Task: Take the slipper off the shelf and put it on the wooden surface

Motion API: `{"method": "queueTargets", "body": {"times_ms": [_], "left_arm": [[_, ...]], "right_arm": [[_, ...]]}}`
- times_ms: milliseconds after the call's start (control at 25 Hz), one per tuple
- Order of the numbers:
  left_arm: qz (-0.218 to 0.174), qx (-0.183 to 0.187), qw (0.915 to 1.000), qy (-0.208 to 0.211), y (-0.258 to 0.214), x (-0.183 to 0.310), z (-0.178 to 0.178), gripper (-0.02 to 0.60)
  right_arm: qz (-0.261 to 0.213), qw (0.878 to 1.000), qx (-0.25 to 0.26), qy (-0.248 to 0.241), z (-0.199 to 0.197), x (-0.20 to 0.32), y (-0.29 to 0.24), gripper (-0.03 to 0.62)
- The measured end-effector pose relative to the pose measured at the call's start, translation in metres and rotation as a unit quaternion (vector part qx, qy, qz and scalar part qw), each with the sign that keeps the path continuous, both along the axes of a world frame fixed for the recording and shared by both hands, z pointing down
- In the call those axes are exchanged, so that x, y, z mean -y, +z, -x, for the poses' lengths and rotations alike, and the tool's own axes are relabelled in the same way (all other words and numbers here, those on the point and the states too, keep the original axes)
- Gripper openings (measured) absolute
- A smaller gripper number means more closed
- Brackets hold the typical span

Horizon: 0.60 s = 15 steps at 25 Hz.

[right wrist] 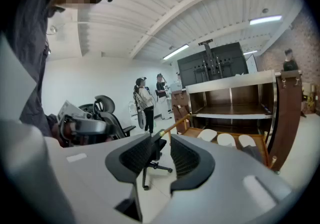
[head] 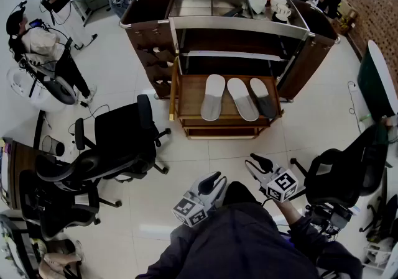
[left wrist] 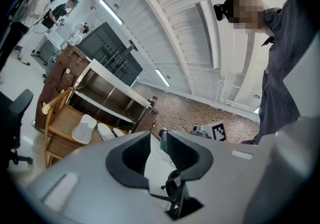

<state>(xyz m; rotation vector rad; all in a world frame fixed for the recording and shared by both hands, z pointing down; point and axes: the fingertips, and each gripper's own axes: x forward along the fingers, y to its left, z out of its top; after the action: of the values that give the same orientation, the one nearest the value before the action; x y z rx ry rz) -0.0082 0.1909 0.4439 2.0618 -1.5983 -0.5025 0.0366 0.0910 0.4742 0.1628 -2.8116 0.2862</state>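
shelf cart (head: 236, 23) stands across the tiled floor, black office chair (head: 121, 132) to its left. wooden surface (head: 189, 94) projects from the cart's front. three slippers (head: 242, 99) lie side by side on it. left gripper (head: 216, 181) and right gripper (head: 255, 164), near the person's body, well apart from the cart: jaws apart, nothing between them.
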Motion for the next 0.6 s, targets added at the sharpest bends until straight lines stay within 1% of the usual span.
{"method": "queueTargets", "body": {"times_ms": [120, 240, 320, 440, 520, 600], "left_arm": [[0.009, -0.008, 0.9998, -0.016, 0.007, 0.001, 0.025, 0.107], [0.016, -0.013, 0.9994, -0.027, 0.014, 0.01, 0.042, 0.107], [0.021, -0.015, 0.9992, -0.031, 0.02, 0.024, 0.052, 0.107], [0.039, -0.02, 0.9982, -0.042, 0.034, 0.054, 0.071, 0.107], [0.055, -0.021, 0.9967, -0.056, 0.041, 0.077, 0.087, 0.107], [0.07, -0.019, 0.995, -0.067, 0.042, 0.105, 0.104, 0.107]], "right_arm": [[-0.031, 0.998, -0.047, 0.006, 0.033, 0.057, 0.037, 0.132], [-0.057, 0.993, -0.1, 0.019, 0.061, 0.122, 0.078, 0.147], [-0.084, 0.987, -0.139, 0.018, 0.083, 0.169, 0.106, 0.16], [-0.12, 0.971, -0.207, 0.003, 0.116, 0.234, 0.157, 0.178], [-0.115, 0.962, -0.249, 0.004, 0.132, 0.273, 0.195, 0.183], [-0.088, 0.954, -0.286, 0.012, 0.141, 0.307, 0.234, 0.192]]}}
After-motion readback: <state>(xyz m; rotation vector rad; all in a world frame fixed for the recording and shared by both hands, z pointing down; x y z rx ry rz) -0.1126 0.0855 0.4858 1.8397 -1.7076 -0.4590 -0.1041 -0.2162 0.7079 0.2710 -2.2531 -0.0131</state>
